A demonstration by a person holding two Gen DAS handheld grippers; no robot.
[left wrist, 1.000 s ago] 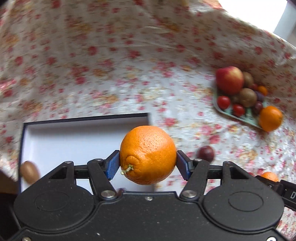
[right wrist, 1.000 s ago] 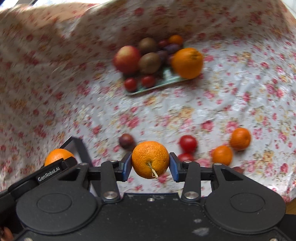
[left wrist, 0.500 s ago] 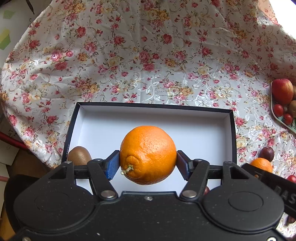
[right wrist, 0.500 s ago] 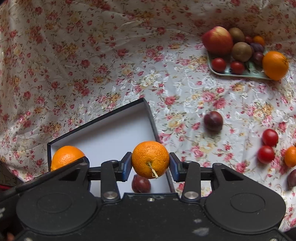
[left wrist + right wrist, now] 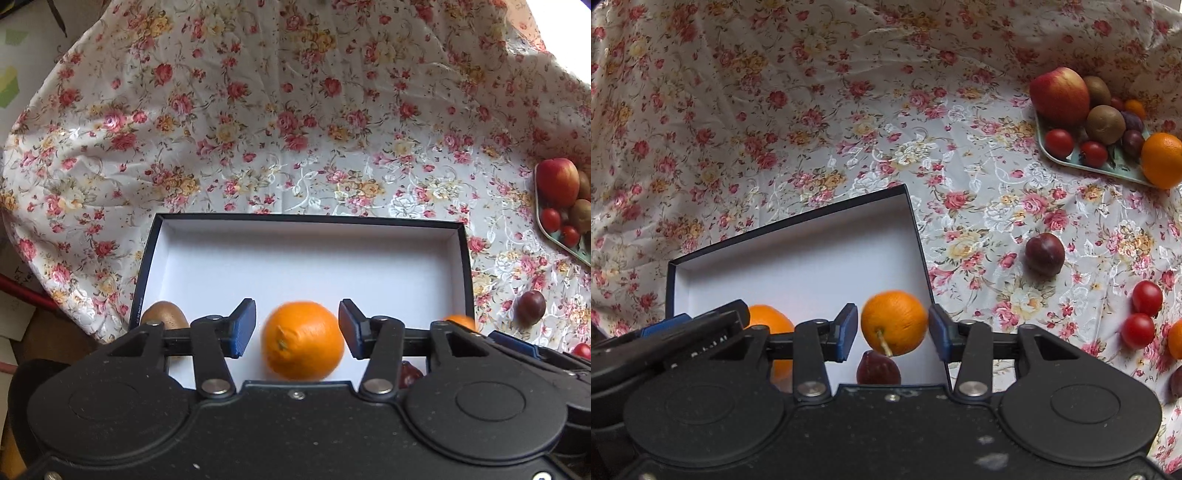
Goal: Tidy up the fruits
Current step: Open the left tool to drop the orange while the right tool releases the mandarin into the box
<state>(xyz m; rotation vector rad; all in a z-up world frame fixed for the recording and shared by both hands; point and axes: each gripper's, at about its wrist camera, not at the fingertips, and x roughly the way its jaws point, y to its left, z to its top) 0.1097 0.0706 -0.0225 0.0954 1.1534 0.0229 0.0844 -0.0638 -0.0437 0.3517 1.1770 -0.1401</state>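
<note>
A black box with a white floor (image 5: 306, 258) lies on the flowered cloth. My left gripper (image 5: 297, 325) is open above its near side. A large orange (image 5: 303, 340), blurred, sits lower between the blue pads (image 5: 242, 328) with a gap on each side. My right gripper (image 5: 894, 328) is open over the box's (image 5: 798, 266) right end. A smaller orange (image 5: 894, 322) with a stem hangs loose between its pads, and a gap shows on the left. A kiwi (image 5: 164, 319) and a dark plum (image 5: 878, 367) lie in the box.
A green tray (image 5: 1108, 166) at the far right holds an apple (image 5: 1060, 92), kiwis, tomatoes, plums and an orange (image 5: 1161, 160). Loose on the cloth to the right of the box lie a plum (image 5: 1044, 254), two tomatoes (image 5: 1147, 297) and another orange (image 5: 1176, 339).
Both grippers swung left from the tray to the box. Both have let go: each orange now sits lower and loose between the pads, and the large one is blurred.
</note>
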